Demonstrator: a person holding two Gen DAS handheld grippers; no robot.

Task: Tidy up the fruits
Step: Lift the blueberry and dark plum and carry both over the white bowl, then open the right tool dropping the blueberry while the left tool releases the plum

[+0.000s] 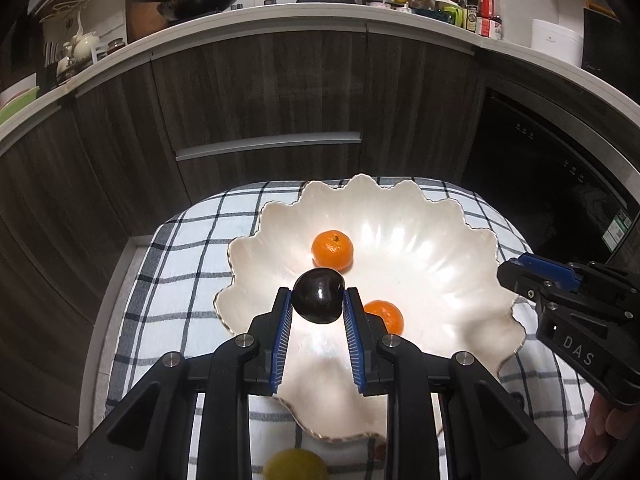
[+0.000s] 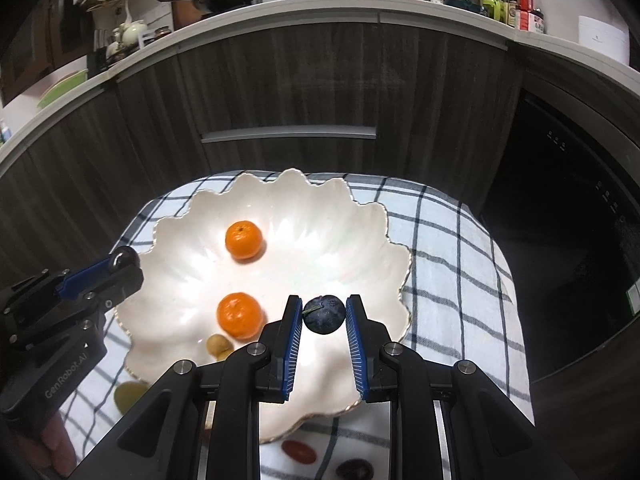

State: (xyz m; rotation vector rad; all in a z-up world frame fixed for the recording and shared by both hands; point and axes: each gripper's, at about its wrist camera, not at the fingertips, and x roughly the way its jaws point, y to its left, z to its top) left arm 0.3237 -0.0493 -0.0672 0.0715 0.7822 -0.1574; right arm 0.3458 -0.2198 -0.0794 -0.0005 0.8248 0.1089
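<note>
A white scalloped bowl [image 1: 420, 240] [image 2: 320, 220] sits on a checked cloth. Two mandarins [image 1: 332, 250] [image 1: 386, 314] lie inside it; the right wrist view shows them [image 2: 243, 240] [image 2: 239, 315] with a small yellowish fruit [image 2: 218, 345] beside the nearer one. My left gripper [image 1: 318, 298] is shut on a dark plum [image 1: 318, 296], held over the bowl's near left part. My right gripper [image 2: 323, 314] is shut on another dark plum [image 2: 324, 314] with a short stem, over the bowl's near right side. Each gripper also shows in the other's view [image 1: 516, 268] [image 2: 120, 260].
On the cloth [image 2: 452, 248] in front of the bowl lie a green fruit [image 1: 294, 464] [image 2: 128, 396], a small red fruit [image 2: 298, 451] and a dark fruit [image 2: 354, 470]. Dark wooden cabinets [image 1: 260, 92] stand close behind the table. A hand [image 1: 600, 436] holds the right gripper.
</note>
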